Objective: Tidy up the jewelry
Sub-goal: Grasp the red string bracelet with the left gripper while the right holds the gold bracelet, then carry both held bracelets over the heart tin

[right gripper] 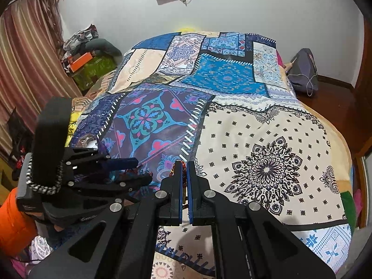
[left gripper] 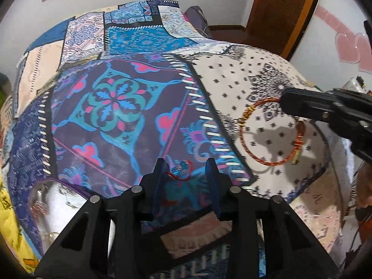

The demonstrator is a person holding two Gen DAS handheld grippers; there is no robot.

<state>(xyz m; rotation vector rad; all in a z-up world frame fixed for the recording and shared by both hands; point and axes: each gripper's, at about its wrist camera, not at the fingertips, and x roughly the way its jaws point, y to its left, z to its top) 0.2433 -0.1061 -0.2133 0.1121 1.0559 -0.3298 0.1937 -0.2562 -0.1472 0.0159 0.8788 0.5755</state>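
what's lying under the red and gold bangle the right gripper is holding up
Under the red-and-gold twisted bangle, pinched by the right gripper, lies the cream, black-flowered patch of the patchwork bedspread, carrying the bangle's shadow. The gripper covers the bangle's top edge.

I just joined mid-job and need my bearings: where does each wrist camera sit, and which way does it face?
Left wrist: rides the left gripper, angled down at the patchwork bedspread; its blue-padded fingers straddle a small red-thread bracelet; the right gripper enters from the right over a red-and-gold cord bangle.
Right wrist: rides the shut right gripper, facing across the bed to the white wall; left gripper and an orange sleeve show at the left.
Shared: bedspread, both grippers.
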